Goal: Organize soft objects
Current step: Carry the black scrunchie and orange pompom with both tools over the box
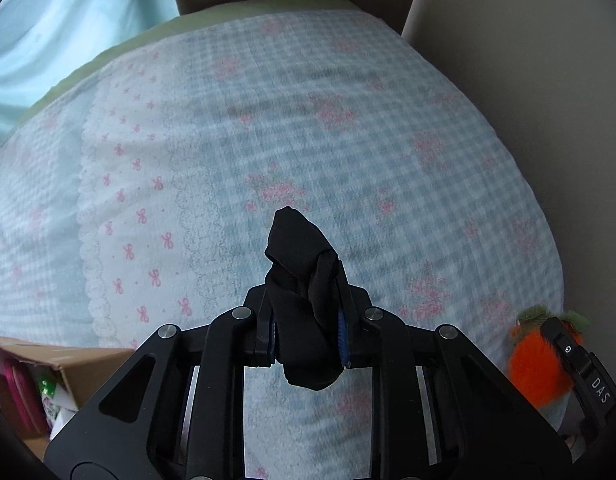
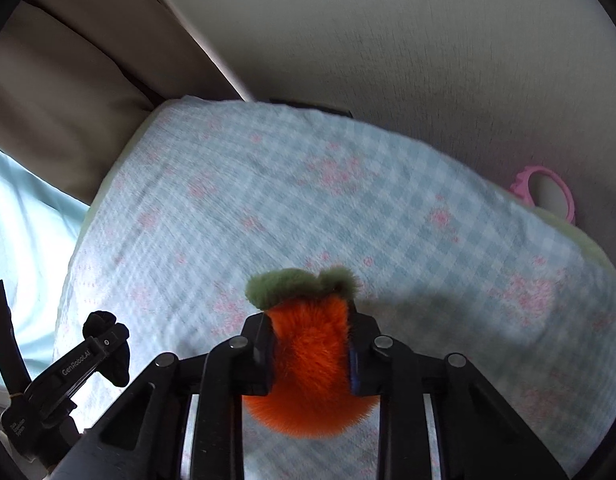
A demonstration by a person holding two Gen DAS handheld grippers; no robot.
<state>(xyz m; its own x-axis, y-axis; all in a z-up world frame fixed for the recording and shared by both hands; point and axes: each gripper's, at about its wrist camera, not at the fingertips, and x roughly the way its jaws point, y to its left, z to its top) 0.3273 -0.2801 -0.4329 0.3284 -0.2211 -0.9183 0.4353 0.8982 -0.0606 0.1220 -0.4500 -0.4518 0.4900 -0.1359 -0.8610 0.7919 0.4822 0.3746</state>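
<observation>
both claws are loaded. left claw (image 1: 308, 320) is clenched on a rolled black sock (image 1: 304, 292), which stands up between the blue pads and pokes out past the fingertips; its lower end hangs out behind the pads. right claw (image 2: 311, 348) is clenched on a fuzzy orange plush (image 2: 308, 364) with a green leafy top (image 2: 292, 286), squeezed at its middle so the round body bulges below the fingers. both things are held above the bed (image 1: 347, 140), over a blue gingham cover with pink flowers, not resting on it.

the step in hand looks like carrying each soft thing to its place. to do it well, keep both grips firm but steady, since sock and plush are squashy and may creep out of the pads if swung; bring each claw low over its spot before letting go, one at a time, so neither thing rolls or unrolls on landing.

around them: a cardboard box (image 1: 48, 372) with colourful contents sits at the lower left of the left view, just beside the bed's edge, and seems a likely bin, though that is a guess. a pink ring toy (image 2: 547, 192) lies at the far right bed edge by the wall. a beige headboard (image 2: 68, 100) and a pale blue sheet (image 1: 68, 20) border the bed. the two claws are near each other, so each must give the other room.
</observation>
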